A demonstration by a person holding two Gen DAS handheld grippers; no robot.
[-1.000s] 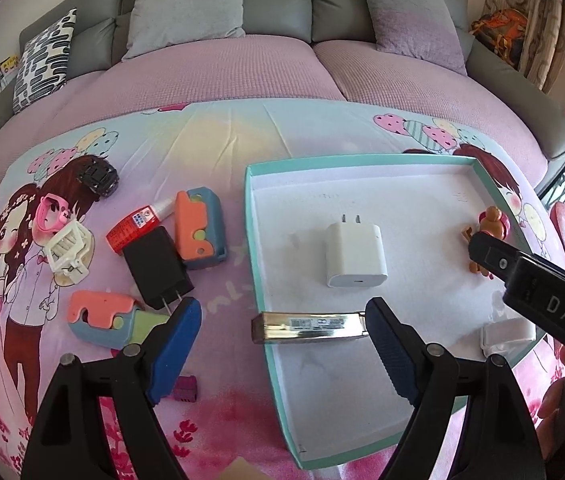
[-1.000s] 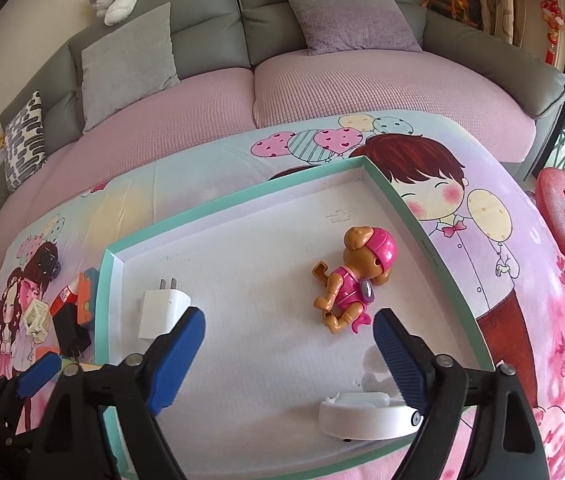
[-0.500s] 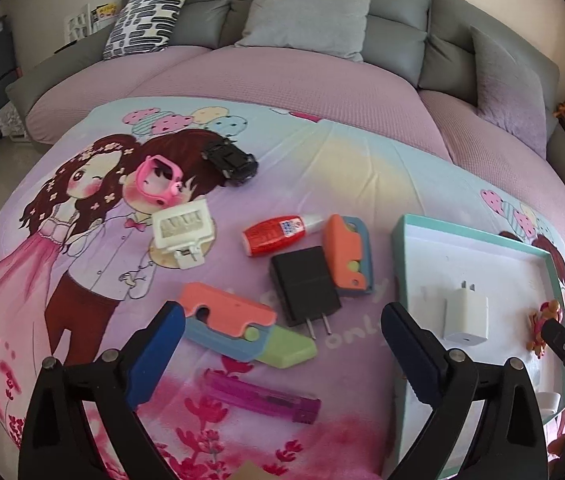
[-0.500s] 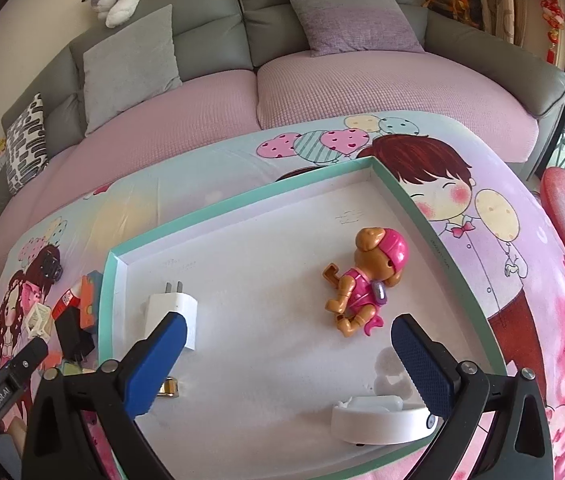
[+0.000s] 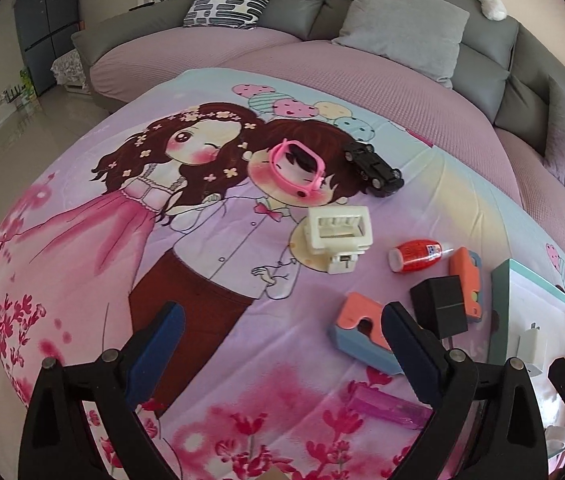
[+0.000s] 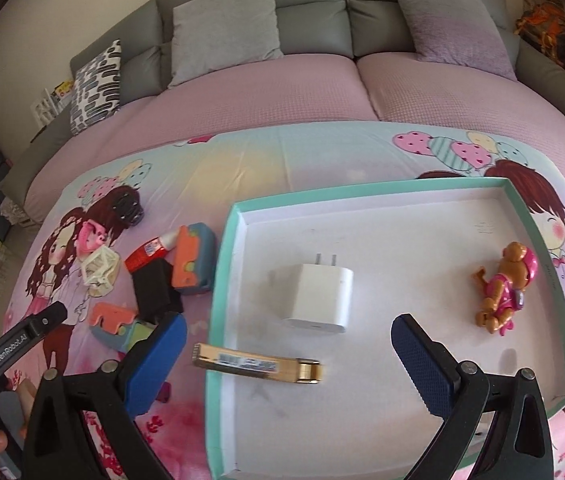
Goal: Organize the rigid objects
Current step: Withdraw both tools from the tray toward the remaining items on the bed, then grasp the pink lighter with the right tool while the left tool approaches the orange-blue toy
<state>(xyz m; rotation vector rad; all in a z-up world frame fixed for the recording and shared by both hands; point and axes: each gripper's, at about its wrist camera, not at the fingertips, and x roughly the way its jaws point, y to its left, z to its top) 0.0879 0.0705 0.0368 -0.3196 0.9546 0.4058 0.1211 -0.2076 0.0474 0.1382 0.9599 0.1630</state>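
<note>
My left gripper (image 5: 278,320) is open and empty, low over the cartoon sheet. Just right of it lie an orange-and-blue block (image 5: 358,330), a black charger (image 5: 440,312), a second orange-and-blue block (image 5: 468,284), a red glue bottle (image 5: 414,254) and a purple lighter (image 5: 386,406). My right gripper (image 6: 286,332) hangs open and empty over the teal-rimmed tray (image 6: 220,280). In the tray lie a white charger (image 6: 318,296) and a toy dog (image 6: 506,292). A gold bar (image 6: 258,364) rests across the tray's left rim.
Farther back on the sheet are a cream plastic clip (image 5: 340,232), a pink ring-shaped toy (image 5: 298,168) and a black toy car (image 5: 374,168). A grey sofa with cushions (image 5: 402,24) curves behind the bed. The floor drops off at the left.
My left gripper let go of the gold bar at the tray's rim and swung left over the loose objects, jaws wider. My right gripper slid left across the tray and opened wider.
</note>
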